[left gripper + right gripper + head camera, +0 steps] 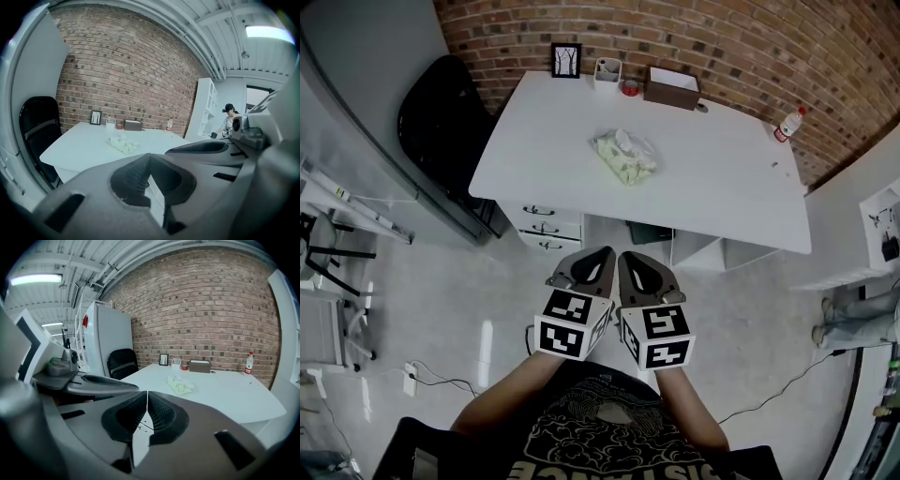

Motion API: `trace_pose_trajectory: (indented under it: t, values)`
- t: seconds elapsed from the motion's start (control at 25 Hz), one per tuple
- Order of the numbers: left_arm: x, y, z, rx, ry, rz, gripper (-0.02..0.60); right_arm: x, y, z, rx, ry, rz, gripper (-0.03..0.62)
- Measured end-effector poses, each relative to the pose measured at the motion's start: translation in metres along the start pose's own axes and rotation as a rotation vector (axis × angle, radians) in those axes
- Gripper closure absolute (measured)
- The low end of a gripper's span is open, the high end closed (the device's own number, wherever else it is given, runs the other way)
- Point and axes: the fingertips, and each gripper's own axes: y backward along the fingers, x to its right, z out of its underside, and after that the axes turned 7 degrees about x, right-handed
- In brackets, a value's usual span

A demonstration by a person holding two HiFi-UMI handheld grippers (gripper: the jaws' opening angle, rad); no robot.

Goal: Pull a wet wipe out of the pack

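The wet wipe pack [625, 156] lay in the upper middle, on the white bench [722, 187], well apart from the left gripper [604, 254] and right gripper [628, 258], whose jaws were together, holding nothing. It looked soft and light; pinching its crumpled top seemed best. No writing on it could be read.

A white flat table [722, 183] holds six things. Near its middle lies a soft pale green pack of wet wipes [624, 157]. Along the far edge, from left to right, stand a small black picture frame [566, 60], a white cup [607, 71], a little red round thing [630, 88] and a brown box [672, 89]. A clear plastic bottle with a red cap [787, 124] stands at the far right corner.
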Motion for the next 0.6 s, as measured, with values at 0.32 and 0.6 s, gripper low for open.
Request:
trace_pose_trajectory:
  t: [0.32, 0.6]
  values:
    - [-0.03, -0.01, -0.01, 0.005, -0.004, 0.043, 0.571, -0.006, -0.027, -0.009, -0.002, 0.001, 0.049, 0.574]
    - [-0.048, -0.012, -0.015, 0.002, -0.003, 0.061, 0.571, -0.009, -0.042, -0.016, 0.001, 0.001, 0.076, 0.575]
